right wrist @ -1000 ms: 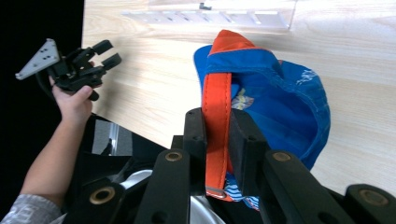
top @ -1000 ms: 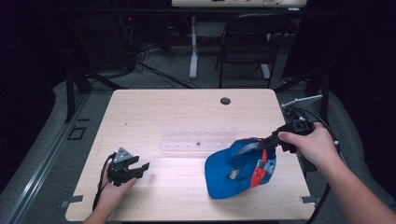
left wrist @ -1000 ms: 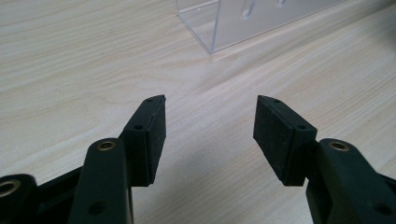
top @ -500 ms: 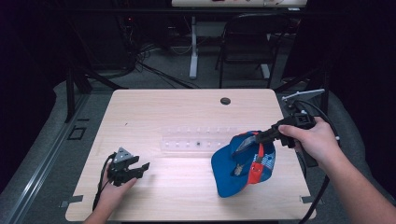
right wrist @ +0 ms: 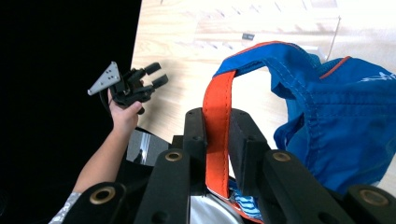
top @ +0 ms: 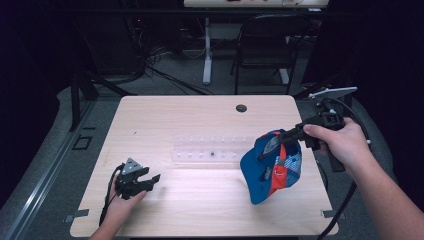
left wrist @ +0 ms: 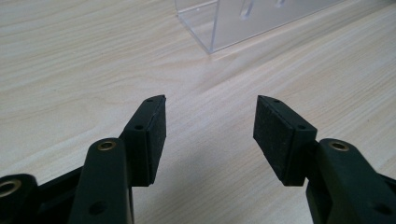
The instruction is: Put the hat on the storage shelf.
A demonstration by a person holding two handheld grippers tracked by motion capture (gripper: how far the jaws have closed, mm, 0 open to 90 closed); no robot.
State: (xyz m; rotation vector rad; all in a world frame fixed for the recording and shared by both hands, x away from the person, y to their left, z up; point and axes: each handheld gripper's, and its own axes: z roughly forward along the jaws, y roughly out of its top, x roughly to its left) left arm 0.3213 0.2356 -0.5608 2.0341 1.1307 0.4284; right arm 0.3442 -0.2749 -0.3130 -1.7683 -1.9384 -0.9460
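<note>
- Right gripper (right wrist: 217,140): jaws closed on the cap's orange strap (right wrist: 215,122), which runs up between the two pads; the grip is on the strap alone, not on the crown.
- Cap (top: 272,165) is hung below the right gripper's fingertips, off the table (top: 200,115), crown sagging down and toward the person, bill side lowest.
- Step in hand, judged: cap is being carried by its strap, probably toward the clear rack (top: 210,152).
- To be done well: the squeeze should be kept firm, since a thin strap can slide out between flat pads; the lift should be kept high enough that the low edge is not dragged on the wood.
- Swing should be damped before any set-down; a slow move is advised as the cap hangs loose.
- Left gripper (top: 150,178): jaws open, nothing between the pads, bare wood ahead of the fingertips in the left gripper view.
- A corner of the rack (left wrist: 243,23) lies beyond the left fingertips, well apart from them.
- Left gripper could be used to steady the crown if needed.
</note>
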